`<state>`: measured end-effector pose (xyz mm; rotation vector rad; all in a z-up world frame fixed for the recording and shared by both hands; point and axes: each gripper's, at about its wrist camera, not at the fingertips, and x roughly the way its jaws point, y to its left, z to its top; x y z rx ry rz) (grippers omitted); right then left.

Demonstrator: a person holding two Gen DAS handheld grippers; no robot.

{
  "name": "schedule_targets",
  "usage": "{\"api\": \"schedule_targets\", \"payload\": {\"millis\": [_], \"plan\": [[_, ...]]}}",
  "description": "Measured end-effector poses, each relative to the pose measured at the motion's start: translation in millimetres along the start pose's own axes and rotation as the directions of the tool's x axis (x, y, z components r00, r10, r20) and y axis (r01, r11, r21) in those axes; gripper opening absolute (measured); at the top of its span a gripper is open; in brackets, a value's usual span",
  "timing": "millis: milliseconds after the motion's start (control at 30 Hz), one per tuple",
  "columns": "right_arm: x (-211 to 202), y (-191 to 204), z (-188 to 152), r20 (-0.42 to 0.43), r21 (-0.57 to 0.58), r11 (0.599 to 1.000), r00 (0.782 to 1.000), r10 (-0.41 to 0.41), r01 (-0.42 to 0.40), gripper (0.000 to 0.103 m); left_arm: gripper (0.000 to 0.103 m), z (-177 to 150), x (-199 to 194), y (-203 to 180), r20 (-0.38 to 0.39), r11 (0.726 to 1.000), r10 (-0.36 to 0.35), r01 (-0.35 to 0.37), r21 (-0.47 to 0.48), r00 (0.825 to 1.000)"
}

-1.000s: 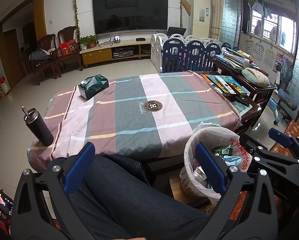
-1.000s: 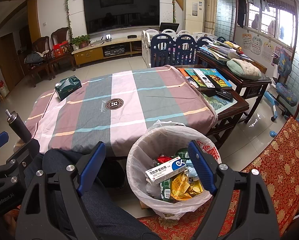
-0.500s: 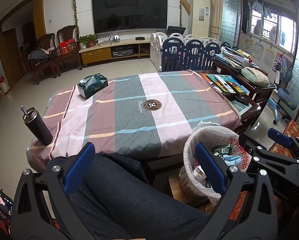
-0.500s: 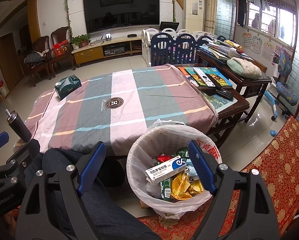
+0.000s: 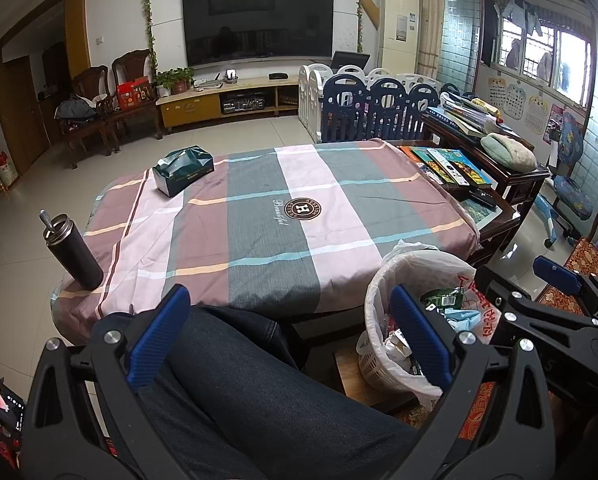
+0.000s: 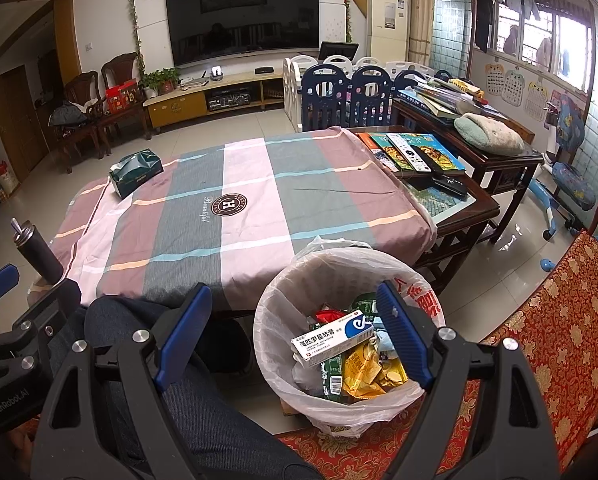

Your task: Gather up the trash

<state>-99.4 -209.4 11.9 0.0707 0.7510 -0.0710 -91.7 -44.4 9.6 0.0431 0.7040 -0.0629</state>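
Note:
A white basket with a plastic liner (image 6: 283, 300) stands on the floor by the table's near right corner, also in the left wrist view (image 5: 379, 284). It holds several pieces of trash, with a white and blue medicine box (image 6: 331, 338) on top and yellow wrappers (image 6: 363, 372) under it. My right gripper (image 6: 295, 336) is open and empty above the basket's left rim. My left gripper (image 5: 287, 340) is open and empty over the person's dark-trousered leg (image 5: 259, 392), left of the basket.
The table wears a striped cloth (image 5: 259, 216) with a green tissue pack (image 5: 183, 170) at its far left. A black flask (image 5: 73, 252) stands at the near left corner. Books and remotes (image 6: 419, 156) lie on a side table. A red patterned sofa (image 6: 539, 320) is at right.

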Motion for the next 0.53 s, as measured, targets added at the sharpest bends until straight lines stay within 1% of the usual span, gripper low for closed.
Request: {"api": "schedule_targets", "payload": {"millis": [533], "plan": [[1.1, -0.3, -3.3, 0.0, 0.003, 1.0, 1.0, 0.002, -0.002, 0.083, 0.1, 0.5, 2.0, -2.3, -0.015, 1.0, 0.0, -0.001, -0.011, 1.0]]}}
